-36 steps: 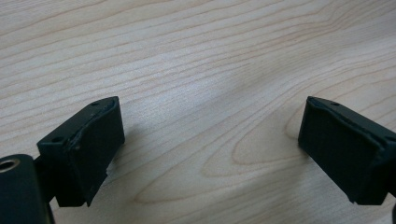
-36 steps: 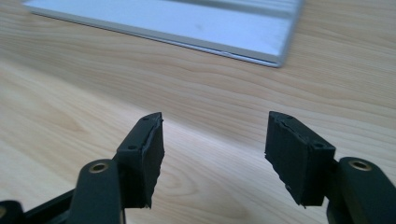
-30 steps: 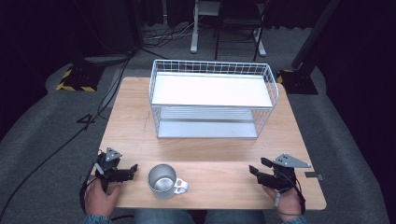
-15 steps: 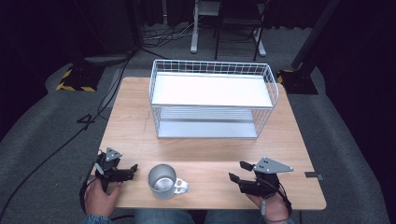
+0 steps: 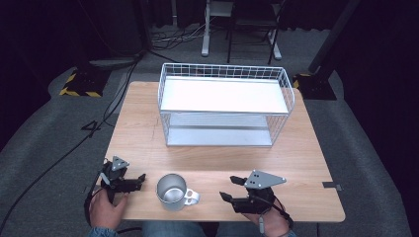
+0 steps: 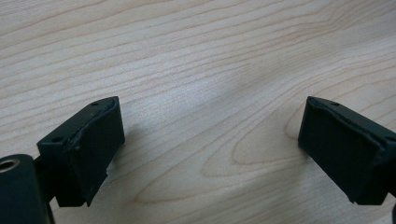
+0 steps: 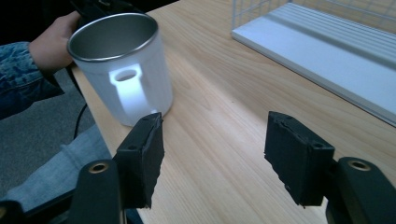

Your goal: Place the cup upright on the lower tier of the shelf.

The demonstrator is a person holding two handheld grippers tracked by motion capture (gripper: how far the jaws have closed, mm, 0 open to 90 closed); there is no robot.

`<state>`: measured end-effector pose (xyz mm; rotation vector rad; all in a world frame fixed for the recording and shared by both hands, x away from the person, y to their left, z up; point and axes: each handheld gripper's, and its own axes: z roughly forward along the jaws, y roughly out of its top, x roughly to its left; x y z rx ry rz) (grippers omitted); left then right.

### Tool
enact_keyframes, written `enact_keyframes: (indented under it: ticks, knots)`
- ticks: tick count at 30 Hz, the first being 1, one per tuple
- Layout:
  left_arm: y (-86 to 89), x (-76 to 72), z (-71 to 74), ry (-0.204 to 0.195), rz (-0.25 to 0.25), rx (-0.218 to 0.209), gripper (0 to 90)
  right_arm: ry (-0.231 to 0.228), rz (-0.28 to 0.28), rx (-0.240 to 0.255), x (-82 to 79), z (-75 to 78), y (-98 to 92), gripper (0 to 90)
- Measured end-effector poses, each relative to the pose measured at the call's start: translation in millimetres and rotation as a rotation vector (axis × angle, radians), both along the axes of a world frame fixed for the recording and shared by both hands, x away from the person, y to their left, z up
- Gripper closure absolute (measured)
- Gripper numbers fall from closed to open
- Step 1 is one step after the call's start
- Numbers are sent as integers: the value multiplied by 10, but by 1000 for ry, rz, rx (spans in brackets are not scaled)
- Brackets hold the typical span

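From above, the high view shows a light wooden table with a white wire basket standing toward its far side, a white shelf board laid across its top and a second white board at its bottom. Near the front edge stands a white mug with a bare metal inside, upright, its handle pointing toward the right gripper. That gripper lies low over the table, near the mug's handle but apart from it, its jaws spread and aimed at the mug with nothing between them; a grey three-cornered plate sits on top of it. On the other side of the mug, the left gripper rests at the front left part of the table, its jaws pointing toward the mug and stopping just short of it. A hand in a blue denim sleeve holds it.

Along the left gripper view, the two black jaws stand wide apart over bare wood grain, and nothing lies between them.

Looking down the right gripper view, the jaws stand apart with only table between them. The mug stands ahead and to the left of them, its handle turned toward the camera and close to the left-hand jaw's tip, without touching it. Behind the mug the other hand shows with its denim sleeve. At the upper right lies the basket's lower white board behind a few wires.
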<state>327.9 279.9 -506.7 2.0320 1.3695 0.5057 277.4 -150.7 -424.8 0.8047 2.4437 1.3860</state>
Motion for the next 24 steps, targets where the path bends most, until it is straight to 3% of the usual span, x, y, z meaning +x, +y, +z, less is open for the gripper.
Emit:
enact_keyframes:
  ticks: [15, 24]
  knots:
    - [1, 0, 0, 0, -1, 1, 73, 6, 131, 1, -29, -75, 378, 378]
    - [0, 0, 0, 0, -1, 0, 73, 33, 201, -20, 16, -169, 655, 420]
